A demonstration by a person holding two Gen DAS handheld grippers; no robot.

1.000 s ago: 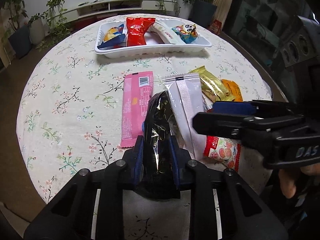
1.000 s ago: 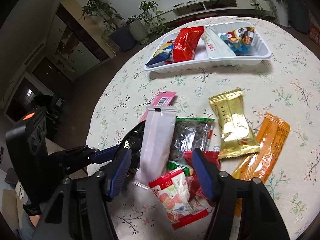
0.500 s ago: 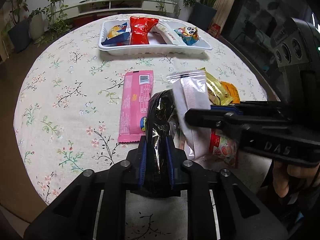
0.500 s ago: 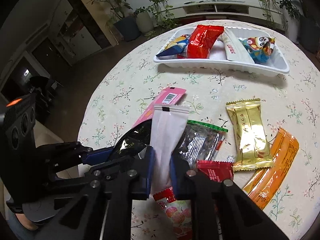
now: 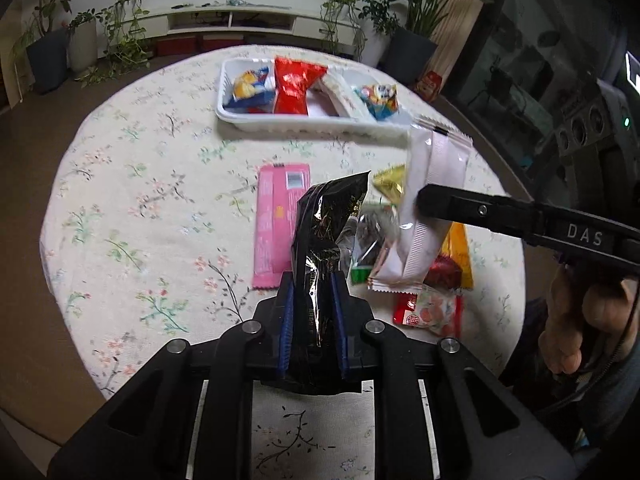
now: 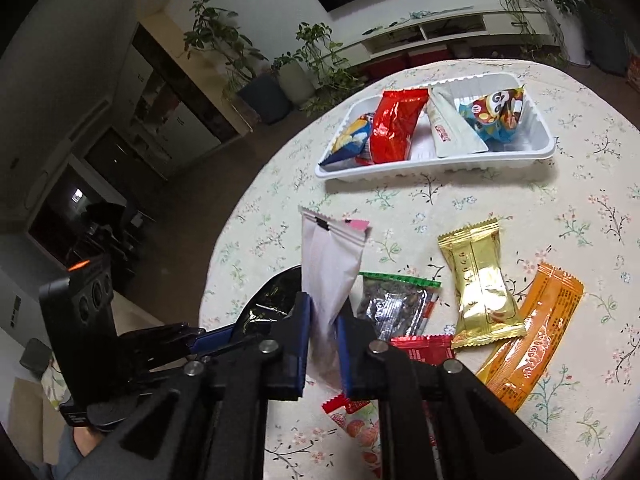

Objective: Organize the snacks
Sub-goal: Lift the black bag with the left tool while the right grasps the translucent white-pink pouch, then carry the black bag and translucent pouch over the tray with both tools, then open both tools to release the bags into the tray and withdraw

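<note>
My left gripper [image 5: 312, 320] is shut on a shiny black snack packet [image 5: 324, 240], lifted off the floral tablecloth. To its right, my right gripper [image 6: 322, 344] is shut on a pale pink-white packet [image 6: 330, 264], which hangs clear of the pile; the same packet [image 5: 432, 200] shows in the left wrist view. A white tray [image 5: 320, 124] at the far side holds several snacks. Loose on the cloth lie a pink bar [image 5: 276, 220], a gold packet [image 6: 480, 288], an orange packet [image 6: 536, 336], a clear green-edged packet [image 6: 396, 304] and a red-and-white packet [image 5: 432, 312].
The round table's edge [image 5: 52, 280] curves close on the left and near side. Potted plants [image 5: 120, 28] and a low white shelf [image 5: 228, 20] stand beyond the table. A person's hand [image 5: 580, 320] grips the right tool at the right edge.
The right gripper shut on the pale packet and raised it off the pile. The left gripper rose with the black packet, so the table looks further away.
</note>
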